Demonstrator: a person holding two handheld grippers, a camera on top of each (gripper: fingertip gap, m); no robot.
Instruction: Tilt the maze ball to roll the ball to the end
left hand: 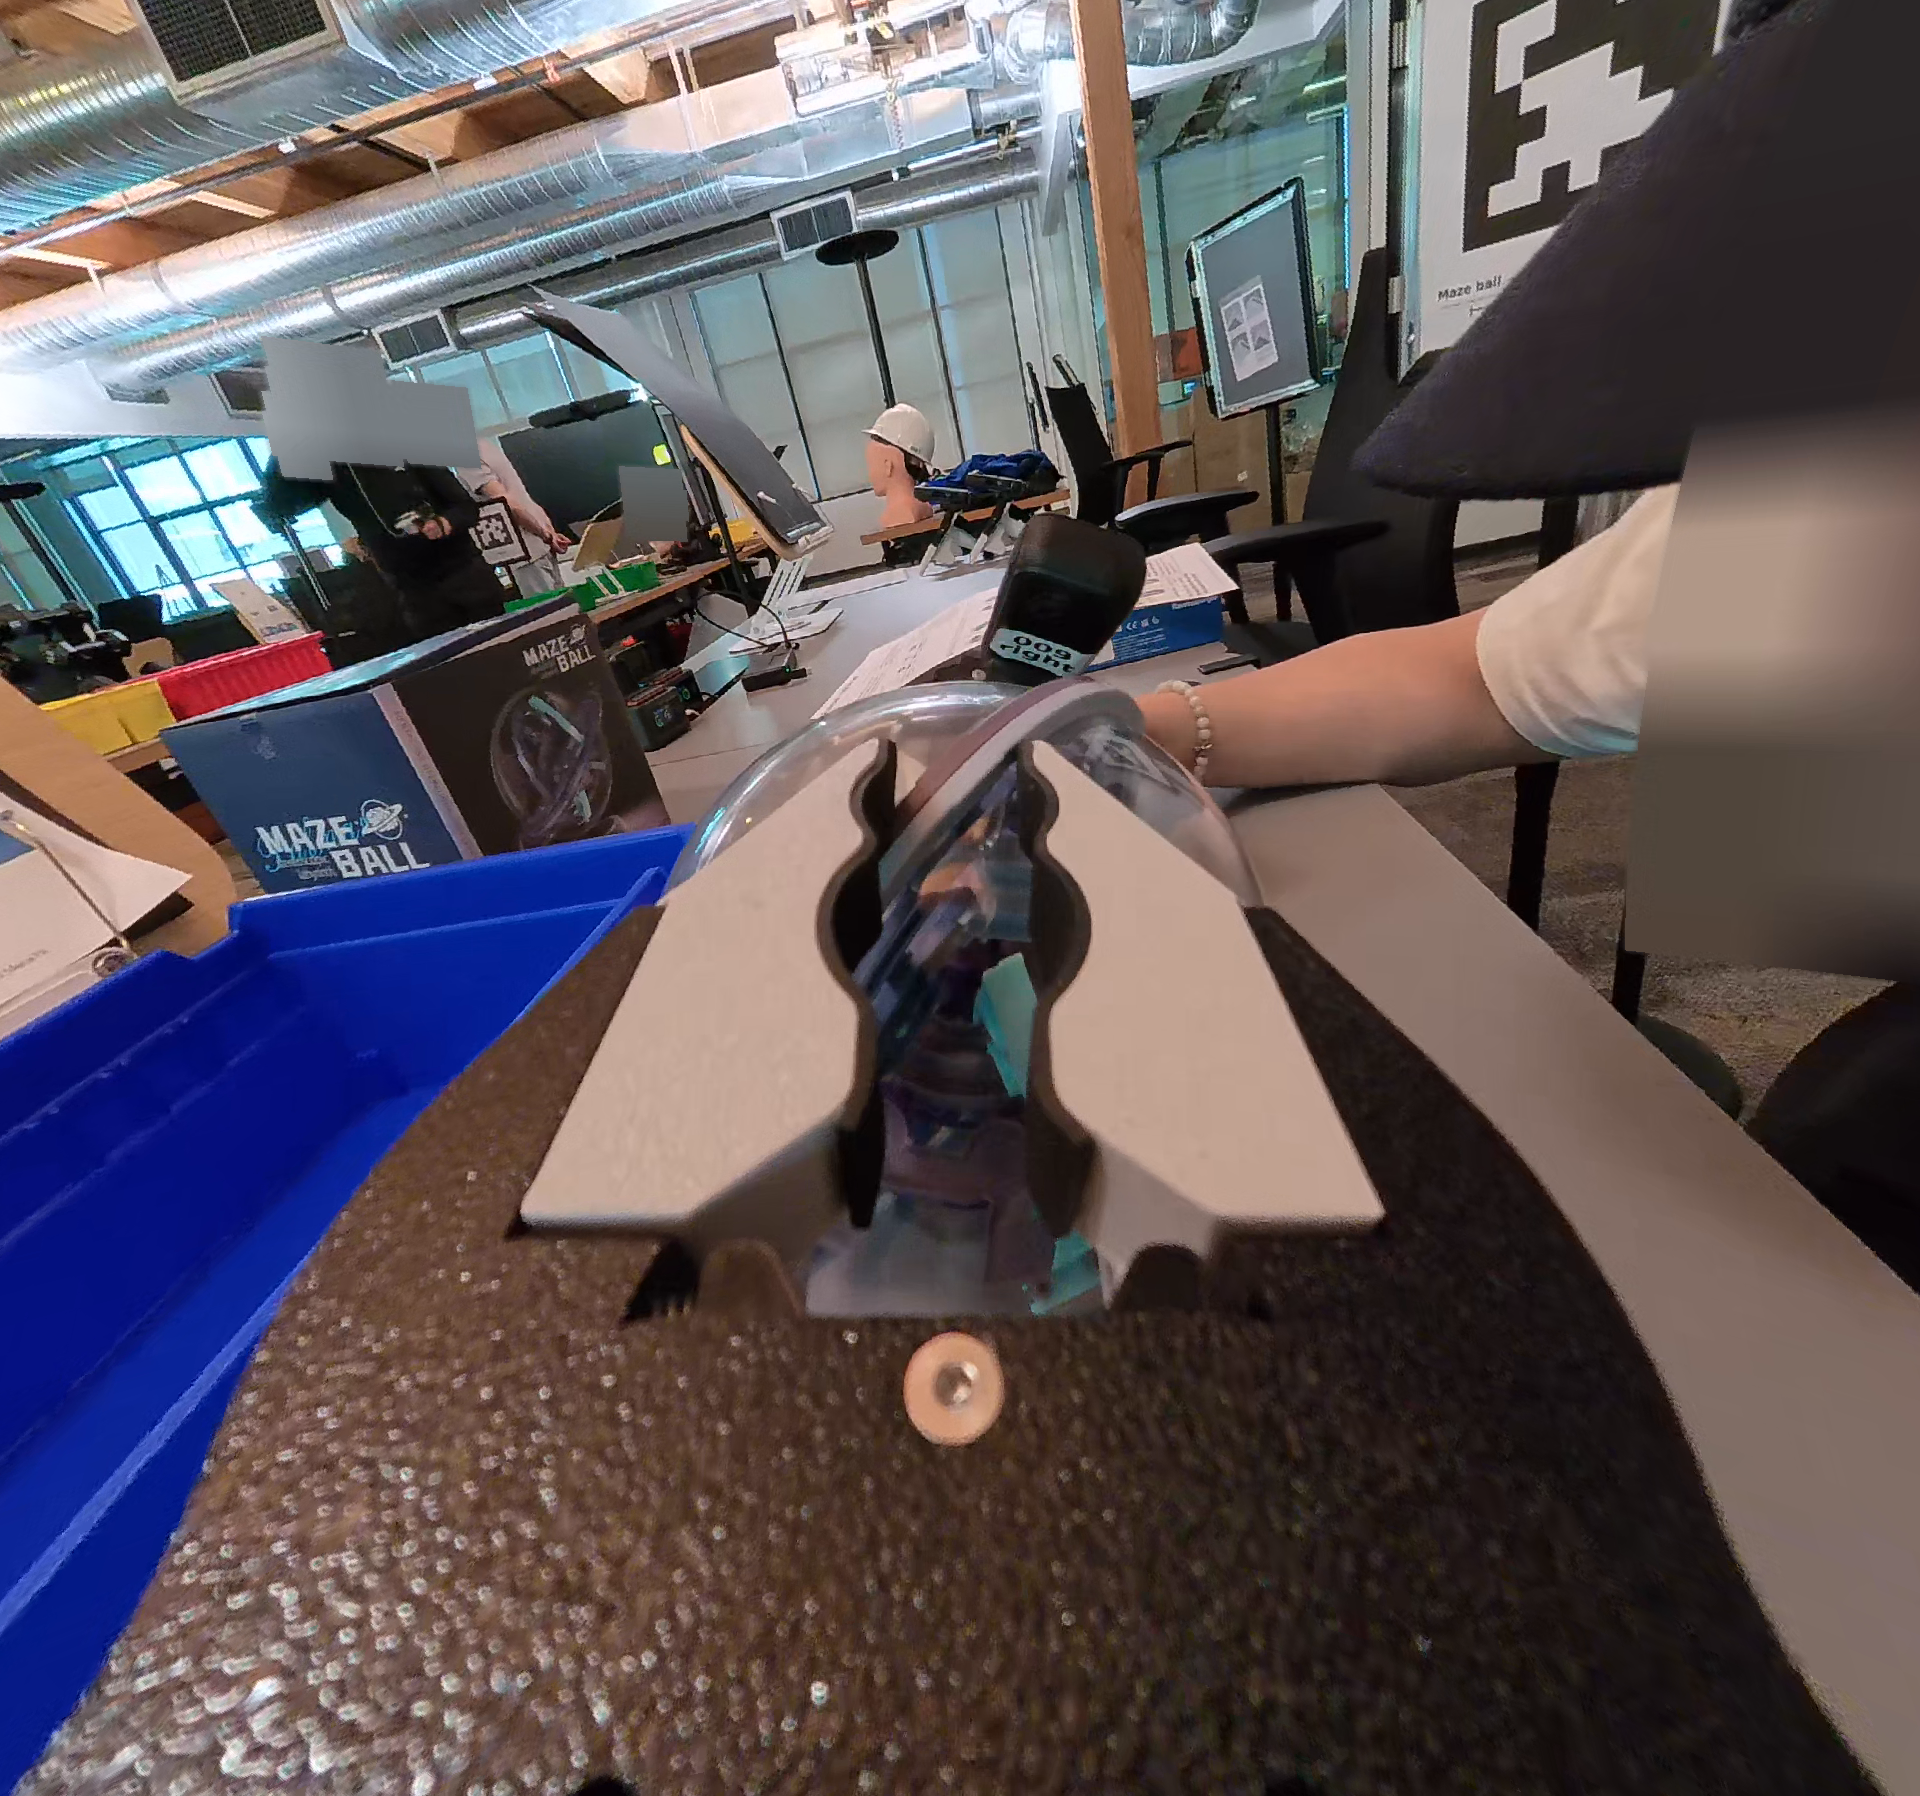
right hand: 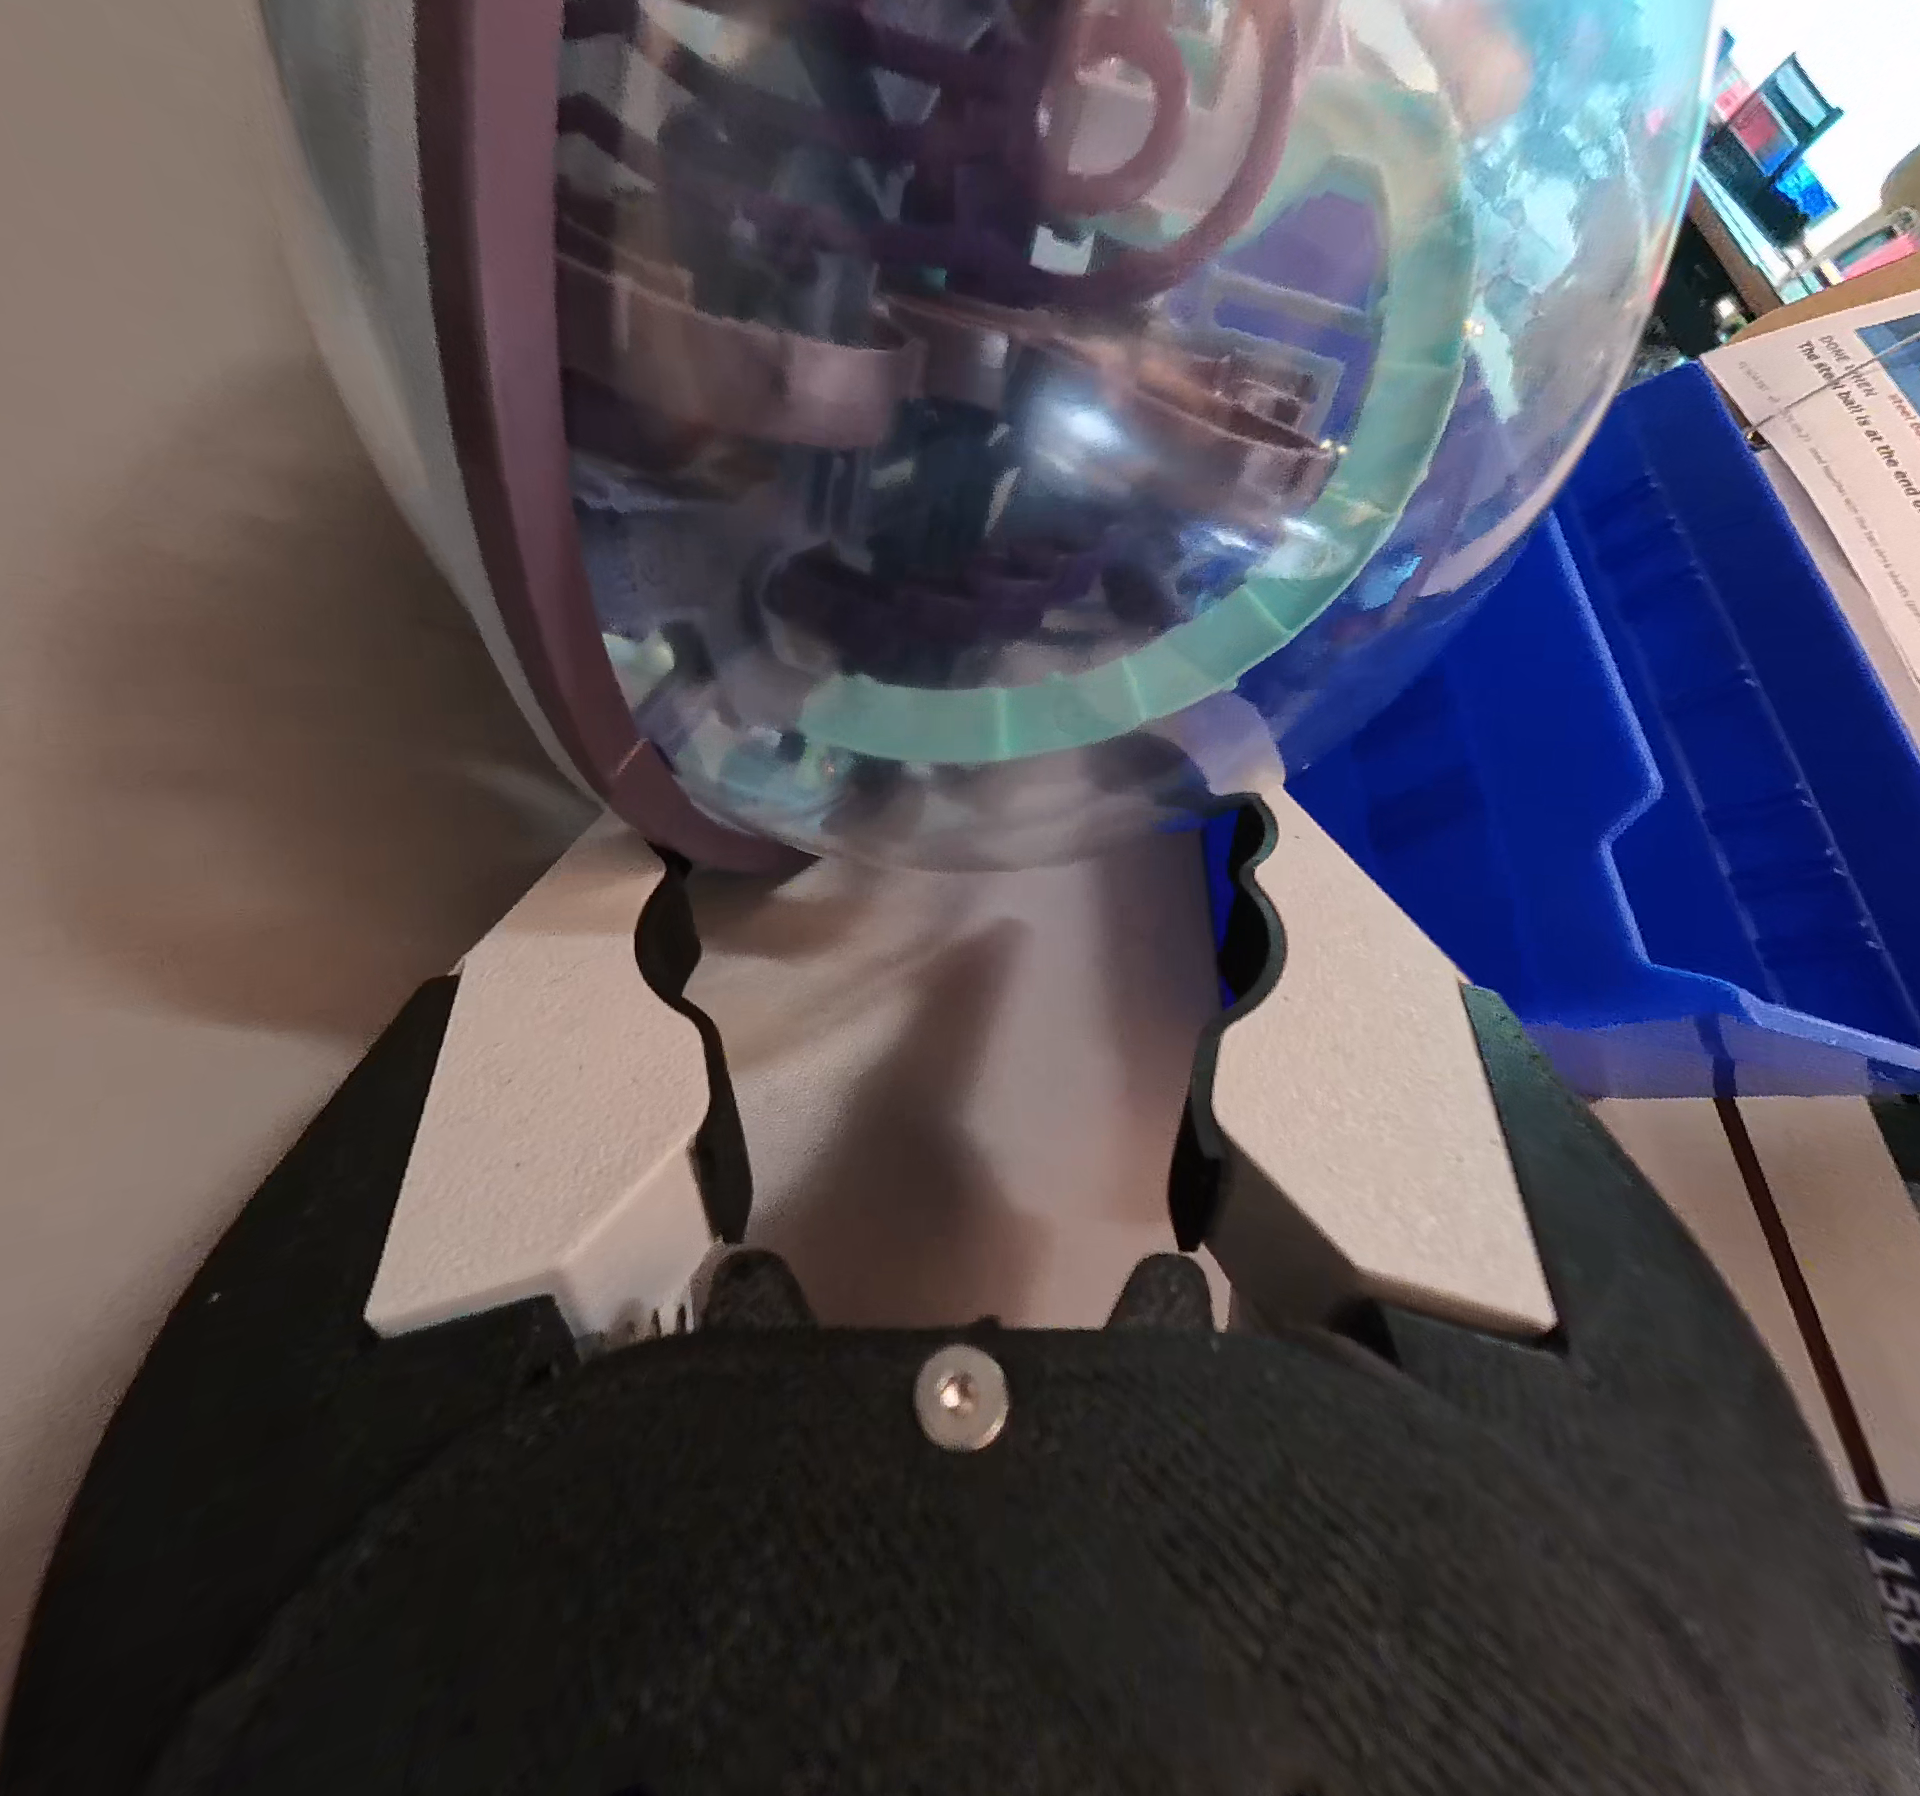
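Left gripper (left hand: 951, 790) clamped on the maze ball (left hand: 961, 925): grey fingers (left hand: 748, 977) pressed close against the sphere's purple rim band, clear dome bulging past both tips. Ball held just above the grey bench (left hand: 1507, 1071), near its front edge.

Right gripper (right hand: 951, 837) spread wide, jaws apart, tips meeting the lower curve of the same maze ball (right hand: 987, 312); left finger (right hand: 582, 1040) at the purple seam, right finger (right hand: 1351, 1050) under the clear shell. Whether these tips truly press the shell or only rest against it cannot be told. Inside the sphere: purple tracks, a mint-green ring track, much blur; the small rolling ball not made out.

Seen from the left wrist view, right gripper's black body (left hand: 1070, 593) beyond the dome, with a forearm (left hand: 1340, 707) wearing a bead bracelet stretched along the bench's right side.

Blue bin (left hand: 208, 1071) just beside the ball at the bench's left side. Printed box (left hand: 416, 759) behind the bin, toward the far edge. Paper sheets (left hand: 935, 645) farther back.
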